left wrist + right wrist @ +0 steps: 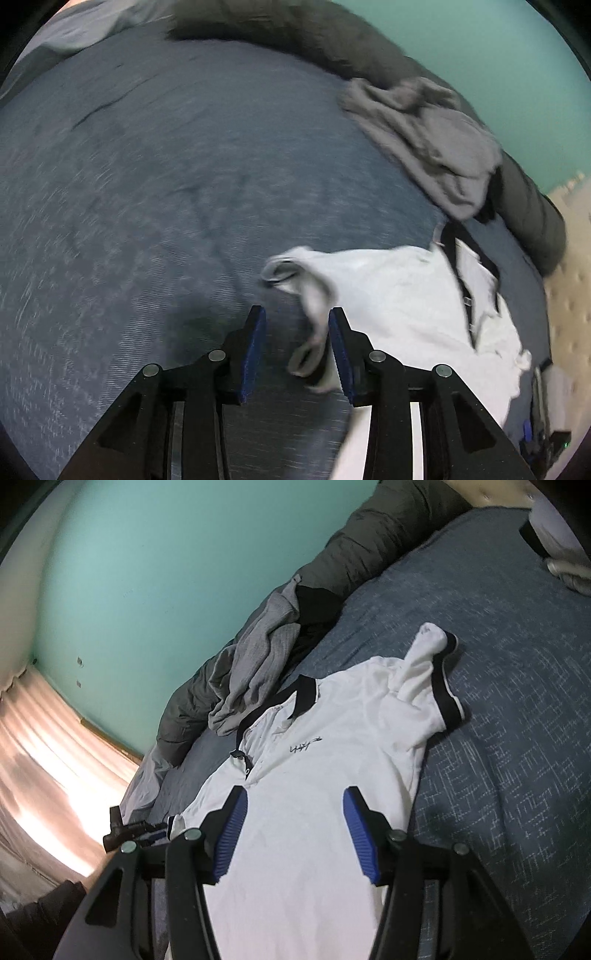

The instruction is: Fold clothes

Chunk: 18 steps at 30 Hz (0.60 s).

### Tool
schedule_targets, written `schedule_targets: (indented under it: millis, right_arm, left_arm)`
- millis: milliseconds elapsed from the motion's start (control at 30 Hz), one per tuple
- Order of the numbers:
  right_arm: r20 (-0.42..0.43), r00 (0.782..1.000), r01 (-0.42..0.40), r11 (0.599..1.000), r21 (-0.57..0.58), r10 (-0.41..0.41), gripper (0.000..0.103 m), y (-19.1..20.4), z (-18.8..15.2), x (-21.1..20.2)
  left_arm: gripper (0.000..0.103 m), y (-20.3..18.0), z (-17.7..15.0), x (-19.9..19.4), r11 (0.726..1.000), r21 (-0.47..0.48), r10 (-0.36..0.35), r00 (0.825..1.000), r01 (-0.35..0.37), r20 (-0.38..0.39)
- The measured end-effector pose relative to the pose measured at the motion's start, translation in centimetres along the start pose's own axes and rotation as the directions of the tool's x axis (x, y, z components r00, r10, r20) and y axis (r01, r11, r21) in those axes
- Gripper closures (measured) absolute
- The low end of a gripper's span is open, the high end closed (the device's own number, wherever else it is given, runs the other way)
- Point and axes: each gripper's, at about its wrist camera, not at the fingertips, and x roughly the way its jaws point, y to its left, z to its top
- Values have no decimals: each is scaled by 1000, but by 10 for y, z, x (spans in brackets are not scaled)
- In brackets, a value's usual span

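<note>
Right wrist view: a white short-sleeved polo shirt with black collar and cuffs (pixel 332 753) is spread on the blue woven bedspread (pixel 517 701); right tongs (pixel 293 825) and left tongs (pixel 297 343) are held spread, nothing pinched.

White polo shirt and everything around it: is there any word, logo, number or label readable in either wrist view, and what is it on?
White polo shirt: a small dark script mark on the chest, too small and stylised to read.
Grey garment, blue bedspread, green wall: no text seen.
Left wrist view: motion-blurred, nothing readable.
</note>
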Motion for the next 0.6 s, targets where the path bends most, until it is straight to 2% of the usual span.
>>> schedule_targets:
  millis: [167,533,600]
  right_arm:
    - [-15,1000,-10,1000,3,11,48,1,-1,5]
    - [-20,1000,-23,999,43,24,48,-5,-3,6]
    - [-16,1000,-23,999,42,24,48,-4,-3,4]
  left_arm:
    - [64,0,3,16,999,27,40,999,-40,4]
    - [64,8,3,19,999,7,37,999,-37,9]
    - [64,-3,2,23,998,50,45,999,-45,-5]
